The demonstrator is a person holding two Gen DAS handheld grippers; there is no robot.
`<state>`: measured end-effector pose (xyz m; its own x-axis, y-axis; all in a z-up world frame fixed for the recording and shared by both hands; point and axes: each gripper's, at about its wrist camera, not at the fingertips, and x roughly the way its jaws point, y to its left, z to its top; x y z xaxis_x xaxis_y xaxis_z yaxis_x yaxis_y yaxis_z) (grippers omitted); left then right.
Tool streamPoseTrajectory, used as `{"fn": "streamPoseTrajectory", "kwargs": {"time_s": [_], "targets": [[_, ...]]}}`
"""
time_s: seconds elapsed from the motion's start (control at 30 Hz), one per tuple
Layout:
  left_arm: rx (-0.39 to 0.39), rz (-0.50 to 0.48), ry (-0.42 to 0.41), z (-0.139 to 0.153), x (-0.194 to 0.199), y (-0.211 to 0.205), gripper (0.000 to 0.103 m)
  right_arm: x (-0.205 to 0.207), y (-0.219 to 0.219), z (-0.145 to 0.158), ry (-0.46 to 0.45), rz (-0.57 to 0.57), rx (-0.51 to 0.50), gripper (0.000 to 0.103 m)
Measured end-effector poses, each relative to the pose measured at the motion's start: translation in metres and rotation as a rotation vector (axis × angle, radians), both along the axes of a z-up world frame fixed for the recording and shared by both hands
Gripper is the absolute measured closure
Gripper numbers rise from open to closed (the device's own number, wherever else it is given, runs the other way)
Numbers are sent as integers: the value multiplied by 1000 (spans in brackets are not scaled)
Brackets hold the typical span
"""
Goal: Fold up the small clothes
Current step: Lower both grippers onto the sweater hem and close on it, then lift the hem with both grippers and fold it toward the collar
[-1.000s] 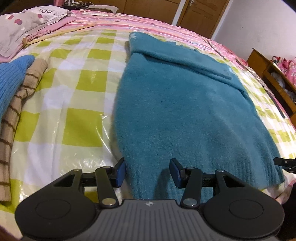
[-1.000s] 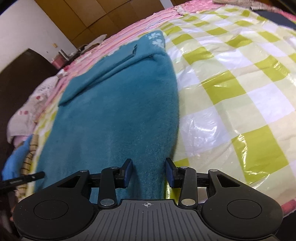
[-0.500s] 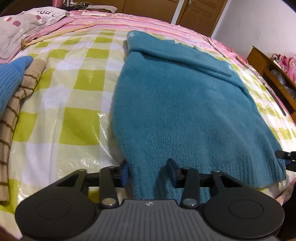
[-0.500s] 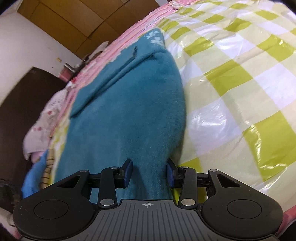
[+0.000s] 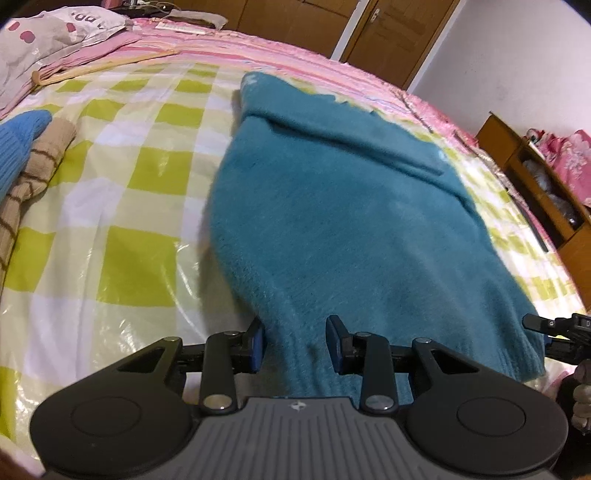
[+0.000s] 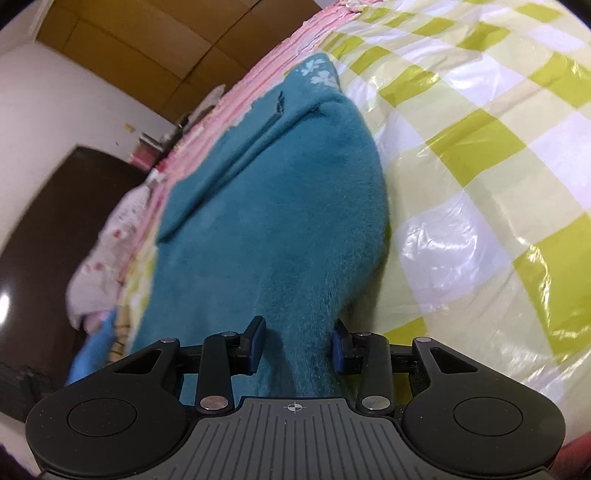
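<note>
A fuzzy teal sweater (image 5: 343,206) lies on the green-and-white checked bed cover (image 5: 110,206), its sleeves folded across the far end. My left gripper (image 5: 295,341) is shut on the near left corner of the sweater's hem, which bunches between the blue pads and lifts off the bed. My right gripper (image 6: 299,341) is shut on the near right corner of the same sweater (image 6: 273,206), also raised. The right gripper's tip shows in the left wrist view (image 5: 554,325) at the right edge.
A blue knit (image 5: 18,144) and a tan striped knit (image 5: 33,173) lie at the left of the bed. Pink striped bedding (image 5: 295,55) and a pillow (image 5: 44,33) are at the far end. A wooden shelf unit (image 5: 535,177) stands to the right. Wooden wardrobe doors (image 5: 332,22) are behind.
Both grippers have closed on the sweater's near hem corners and started lifting them; the hem now rises off the bed and the views have tilted upward.
</note>
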<state>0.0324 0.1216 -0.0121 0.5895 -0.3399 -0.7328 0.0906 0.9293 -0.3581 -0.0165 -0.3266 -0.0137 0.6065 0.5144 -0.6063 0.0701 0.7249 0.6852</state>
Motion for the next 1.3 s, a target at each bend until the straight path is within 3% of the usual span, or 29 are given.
{"fn": "streamPoseTrajectory", "kwargs": {"time_s": [0.23, 0.33, 0.4, 0.43, 0.53, 0.9, 1.3], "targets": [[48, -16, 41, -8, 9, -6, 64, 5, 8, -8, 23, -2, -24, 68], [68, -29, 42, -8, 9, -9, 64, 6, 7, -7, 20, 2, 18, 70], [77, -26, 33, -5, 8, -9, 70, 6, 6, -9, 25, -1, 54, 78], [71, -18, 29, -4, 8, -8, 79, 6, 5, -10, 24, -7, 72, 81], [-5, 9, 15, 2, 9, 2, 85, 6, 3, -8, 8, -21, 126, 84], [-261, 76, -78, 29, 41, 14, 86, 28, -1, 11, -124, -82, 336, 86], [-307, 107, -191, 54, 91, 8, 87, 91, -1, 28, -251, -143, 461, 86]]}}
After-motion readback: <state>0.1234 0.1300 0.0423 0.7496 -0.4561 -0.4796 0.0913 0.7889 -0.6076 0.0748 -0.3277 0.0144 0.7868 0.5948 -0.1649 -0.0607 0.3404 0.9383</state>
